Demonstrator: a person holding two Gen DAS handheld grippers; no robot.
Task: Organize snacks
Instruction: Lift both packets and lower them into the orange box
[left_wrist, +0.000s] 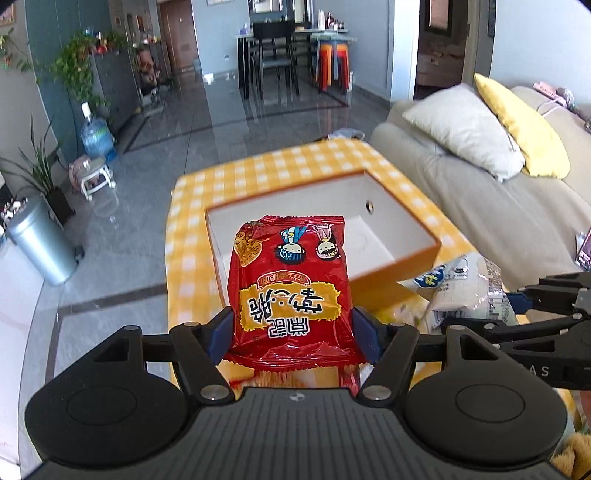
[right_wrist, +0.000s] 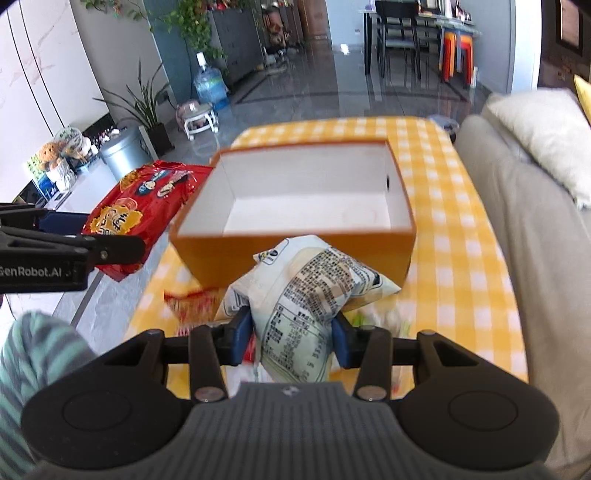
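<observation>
While the left gripper clamps the red snack packet and the right gripper pinches the pale snack bag, carry both above the orange box (white inside, nothing in it), clearing its near wall before letting go.

- Bright, even daylight; glossy floor shows window glare.
- Strong fisheye bending, dark corners.
- Right wrist view: motion blur along desk foreground.
</observation>
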